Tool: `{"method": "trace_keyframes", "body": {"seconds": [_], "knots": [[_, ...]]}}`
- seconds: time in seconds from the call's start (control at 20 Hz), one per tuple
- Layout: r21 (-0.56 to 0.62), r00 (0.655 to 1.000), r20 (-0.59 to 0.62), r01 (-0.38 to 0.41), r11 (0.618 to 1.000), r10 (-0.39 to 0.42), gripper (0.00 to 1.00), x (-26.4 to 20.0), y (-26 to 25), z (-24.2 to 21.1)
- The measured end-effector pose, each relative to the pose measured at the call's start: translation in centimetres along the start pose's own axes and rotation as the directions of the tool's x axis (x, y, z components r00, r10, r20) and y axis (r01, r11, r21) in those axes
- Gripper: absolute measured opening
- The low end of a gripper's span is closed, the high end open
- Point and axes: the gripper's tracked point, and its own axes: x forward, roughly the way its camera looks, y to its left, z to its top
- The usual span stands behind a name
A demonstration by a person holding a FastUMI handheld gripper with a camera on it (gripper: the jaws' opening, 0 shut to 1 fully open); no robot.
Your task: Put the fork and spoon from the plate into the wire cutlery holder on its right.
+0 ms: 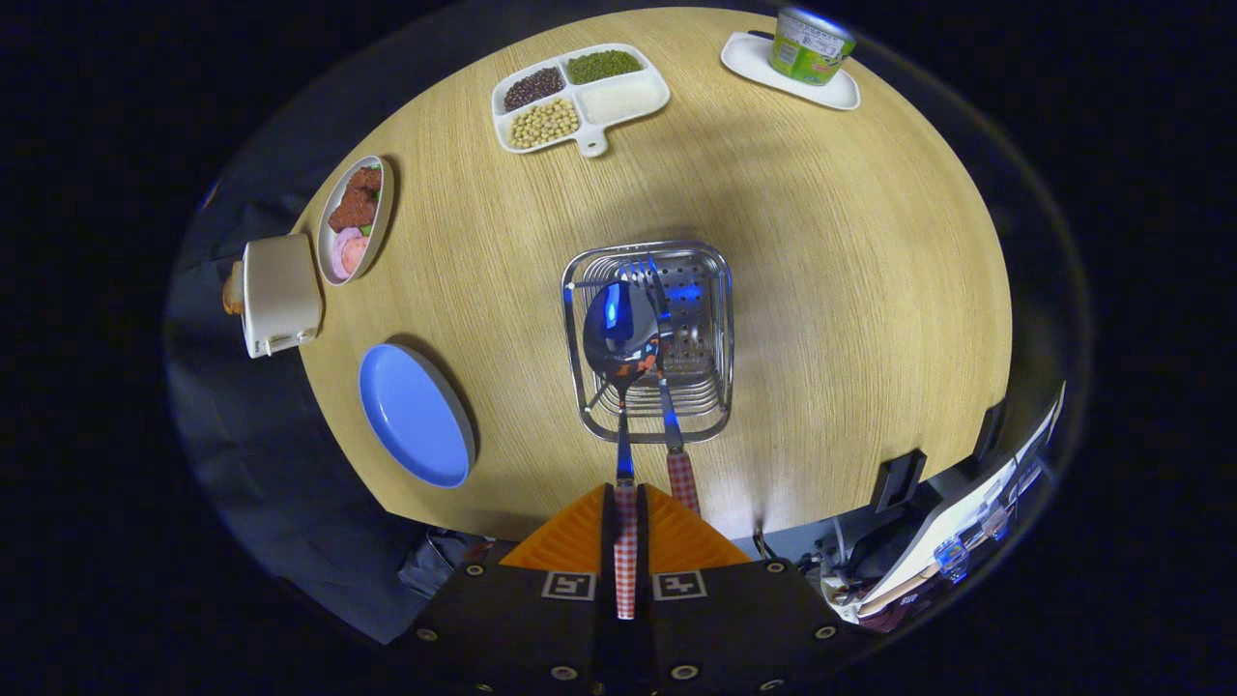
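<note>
Fingers of my gripper (625, 541) are closed on the checked handle of the spoon (619, 333), which runs straight ahead from between them; its bowl hangs over the near-left part of the wire cutlery holder (647, 340), and I cannot tell whether it is above the rim or already dipping inside; just right of the spoon lies the fork (665, 372), its handle poking out over the holder's near rim and its tines toward the far side, free of my fingers and seemingly already resting in the holder; to the left, near me, the blue plate (414, 414) is bare; so by my judgement the fork is done and the spoon is half done, lifted off the plate and brought over, with only the lowering and letting go left; farther off on the wooden table (850, 290) stand a divided tray of beans (580, 95), a dish of food (356, 218) and a green can (812, 44).
</note>
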Motion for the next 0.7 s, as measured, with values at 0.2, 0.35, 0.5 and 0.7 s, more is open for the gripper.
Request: {"method": "trace_keyframes", "body": {"seconds": [0.2,0.35,0.5,0.7], "knots": [[0.0,0.996,-0.081,-0.03,1.0,0.03,0.07,-0.1,0.5,0.2],[-0.015,0.995,-0.095,0.008,1.0,-0.009,0.07,-0.4,-0.1,1.3],[0.007,0.995,-0.096,-0.02,1.0,0.02,0.09,-0.8,0.4,2.0],[0.004,0.996,-0.068,-0.059,0.998,0.059,0.16,-1.5,1.3,2.2]]}}
